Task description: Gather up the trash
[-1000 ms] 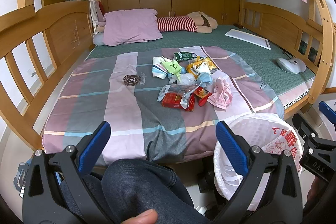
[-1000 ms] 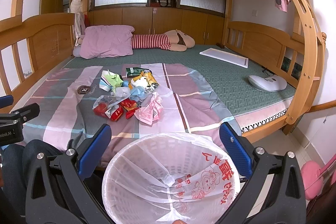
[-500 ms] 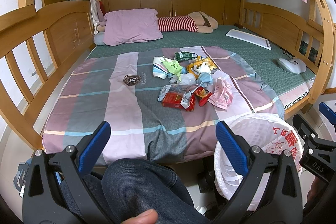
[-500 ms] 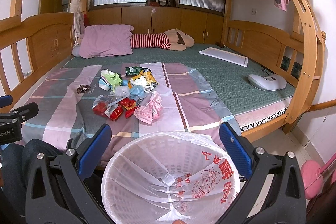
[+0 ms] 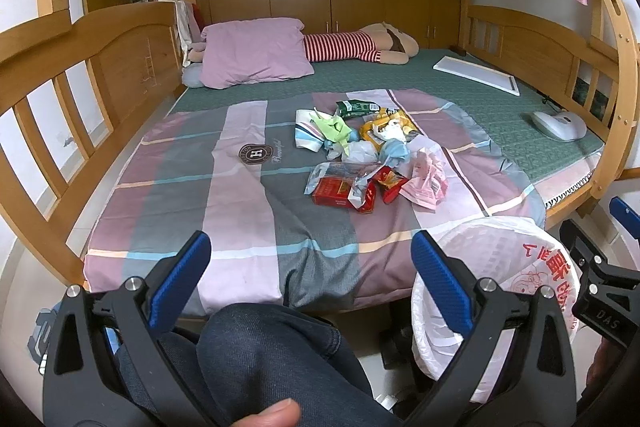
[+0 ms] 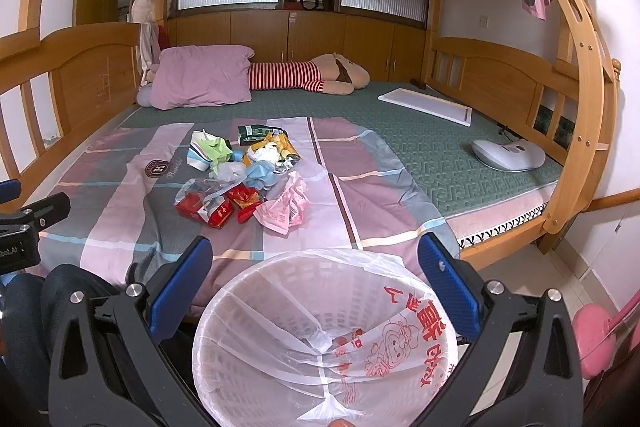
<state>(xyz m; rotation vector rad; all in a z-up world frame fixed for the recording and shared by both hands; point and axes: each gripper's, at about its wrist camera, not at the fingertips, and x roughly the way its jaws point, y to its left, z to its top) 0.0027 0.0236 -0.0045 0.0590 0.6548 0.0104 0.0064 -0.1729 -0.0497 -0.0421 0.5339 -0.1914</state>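
My left gripper (image 5: 306,263) has its blue-padded jaws spread wide with nothing between them, poised over my knee (image 5: 272,351) in dark denim at the foot of the bed. My right gripper (image 6: 316,269) is likewise spread wide and empty, and it sits directly above the mouth of the waste basket (image 6: 256,327), whose white bag liner with red print faces up toward that camera. In the left view the same basket (image 5: 532,267) stands on the floor just beside the near right corner of the striped quilt (image 5: 240,203).

Taking that quilt as my landmark: the trash pile (image 5: 370,157) lies on it, right of its centre and well apart from both grippers. The pile's long axis runs from the near edge of the quilt toward the pillow end, roughly along the bed. At its near end lie a red packet (image 5: 334,193) and a crumpled pink wrapper (image 5: 426,181); at the far end lie a green packet (image 5: 356,107) and a paper cup (image 5: 306,135) on its side.

Beyond the quilt, a purple pillow (image 5: 252,53) and a striped plush toy (image 5: 360,47) rest on the green mat (image 5: 460,103).
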